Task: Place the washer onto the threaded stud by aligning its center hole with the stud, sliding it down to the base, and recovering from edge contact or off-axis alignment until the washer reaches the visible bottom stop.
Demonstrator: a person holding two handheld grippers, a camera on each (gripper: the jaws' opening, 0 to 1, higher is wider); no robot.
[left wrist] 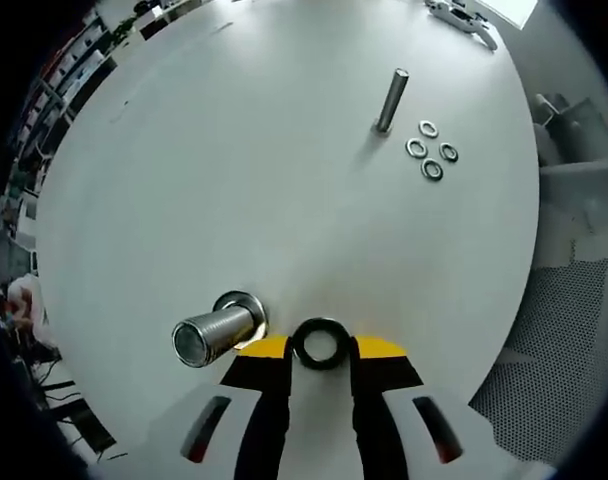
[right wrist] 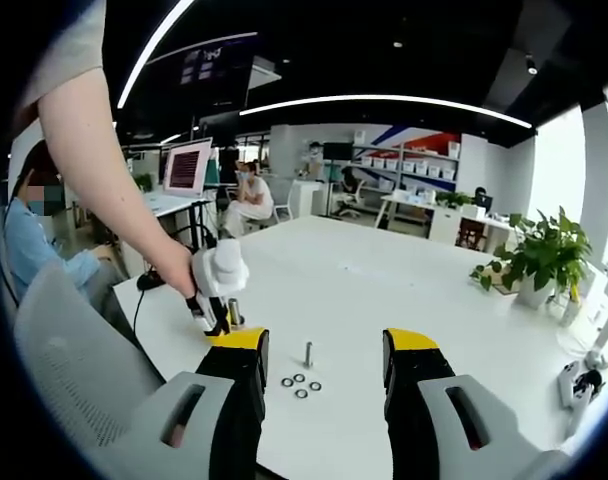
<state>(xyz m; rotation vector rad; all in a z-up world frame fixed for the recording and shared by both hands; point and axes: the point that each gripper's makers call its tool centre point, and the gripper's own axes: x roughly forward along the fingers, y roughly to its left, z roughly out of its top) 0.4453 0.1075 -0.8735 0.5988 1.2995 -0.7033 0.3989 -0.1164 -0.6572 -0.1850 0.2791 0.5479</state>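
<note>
In the left gripper view, the left gripper (left wrist: 322,352) has its two yellow-tipped jaws closed on a dark washer (left wrist: 321,343), which sits flat between the tips with its round hole showing. Just to the left of the jaws, almost touching the left tip, a threaded stud (left wrist: 212,333) rises from a round metal base on the white table (left wrist: 234,180); its open top end leans toward the camera. The washer is beside the stud, not over it, and level with the base rather than the top.

Well ahead of the jaws and off to their right stands a second, thinner stud (left wrist: 390,100). Just beside it, nearer the jaws, four loose washers (left wrist: 431,150) lie flat in a small cluster, apart from one another.

In the right gripper view, the right gripper (right wrist: 324,350) is held well back from the work with its jaws spread wide and nothing between them. Seen through the gap between its tips are the thin stud (right wrist: 308,353) and the four loose washers (right wrist: 300,383) on the table (right wrist: 384,280). To the left of its left jaw, a person's hand (right wrist: 174,262) holds the left gripper (right wrist: 217,318) down at the tabletop, next to the threaded stud (right wrist: 234,312). The washer in it is too small to make out there.
</note>
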